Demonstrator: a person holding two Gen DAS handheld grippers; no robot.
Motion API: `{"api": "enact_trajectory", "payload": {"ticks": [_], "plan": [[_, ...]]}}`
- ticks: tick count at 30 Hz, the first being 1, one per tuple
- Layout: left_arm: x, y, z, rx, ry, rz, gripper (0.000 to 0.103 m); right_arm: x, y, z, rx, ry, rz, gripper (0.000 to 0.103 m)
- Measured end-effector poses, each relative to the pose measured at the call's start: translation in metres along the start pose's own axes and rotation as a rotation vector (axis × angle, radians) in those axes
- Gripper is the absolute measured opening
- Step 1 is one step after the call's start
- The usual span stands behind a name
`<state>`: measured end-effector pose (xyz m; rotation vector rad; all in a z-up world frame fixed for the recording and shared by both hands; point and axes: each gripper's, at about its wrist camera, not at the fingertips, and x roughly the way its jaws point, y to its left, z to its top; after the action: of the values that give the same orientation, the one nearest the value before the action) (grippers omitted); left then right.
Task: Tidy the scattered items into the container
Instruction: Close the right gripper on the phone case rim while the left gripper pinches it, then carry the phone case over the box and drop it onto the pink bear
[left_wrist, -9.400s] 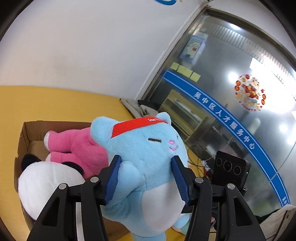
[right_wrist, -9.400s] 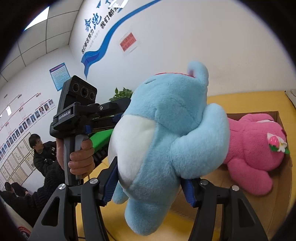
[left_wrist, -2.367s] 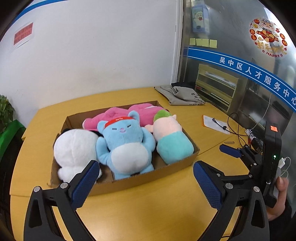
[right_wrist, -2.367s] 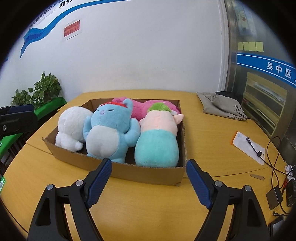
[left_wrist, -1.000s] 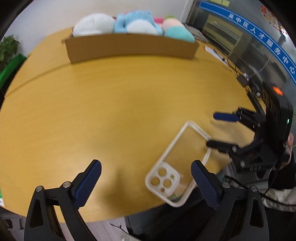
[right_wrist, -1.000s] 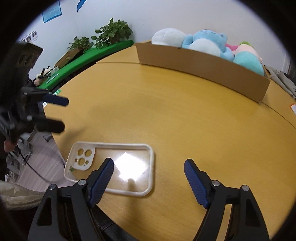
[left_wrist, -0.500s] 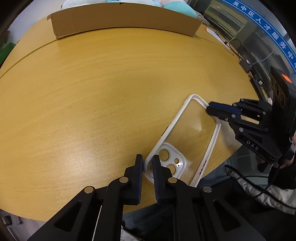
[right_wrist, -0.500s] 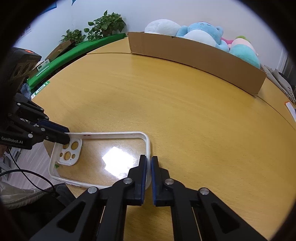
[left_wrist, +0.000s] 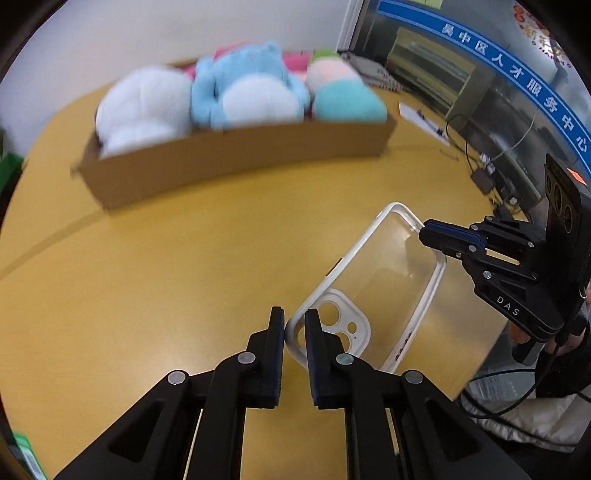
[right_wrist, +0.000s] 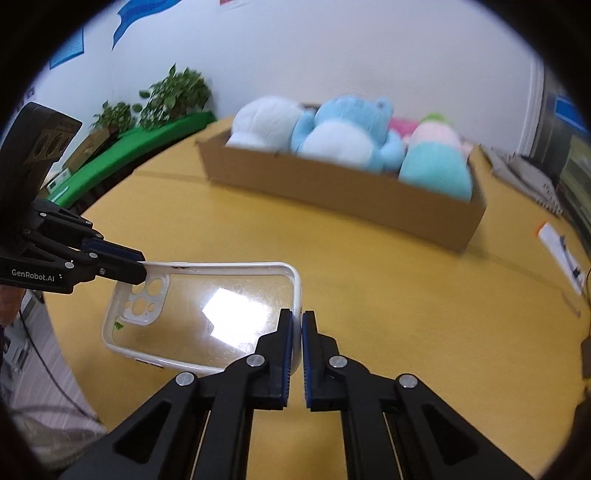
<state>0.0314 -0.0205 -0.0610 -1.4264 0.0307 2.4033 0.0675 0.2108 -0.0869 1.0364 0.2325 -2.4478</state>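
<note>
Over a round yellow wooden table (left_wrist: 155, 266) by a white wall, the left gripper (left_wrist: 294, 323) and right gripper (right_wrist: 297, 325) each pinch an end rim of the clear phone case (right_wrist: 207, 306) — the cardboard box (right_wrist: 332, 192) of plush toys (left_wrist: 243, 92) sits beyond.

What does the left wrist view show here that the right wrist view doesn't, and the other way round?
Only the left wrist view shows the glass partition with the blue lettered band and cables by the table edge. Only the right wrist view shows the potted plants on the green ledge. Both show the clear phone case pinched at opposite ends by the left gripper and right gripper, the cardboard box holding plush toys, and the yellow table.
</note>
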Motion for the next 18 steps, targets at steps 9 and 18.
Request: {"api": "enact_trajectory", "payload": {"ticks": [9,18], "plan": [[-0.021,0.049,0.160,0.046,-0.166,0.044,0.012,0.017,-0.050,0.149,0.018,-0.204,-0.120,0.004],[0.037,0.102,0.317,0.042,-0.194,0.074,0.013,0.089,-0.119,0.267,0.101,-0.270,-0.178,0.005]]}}
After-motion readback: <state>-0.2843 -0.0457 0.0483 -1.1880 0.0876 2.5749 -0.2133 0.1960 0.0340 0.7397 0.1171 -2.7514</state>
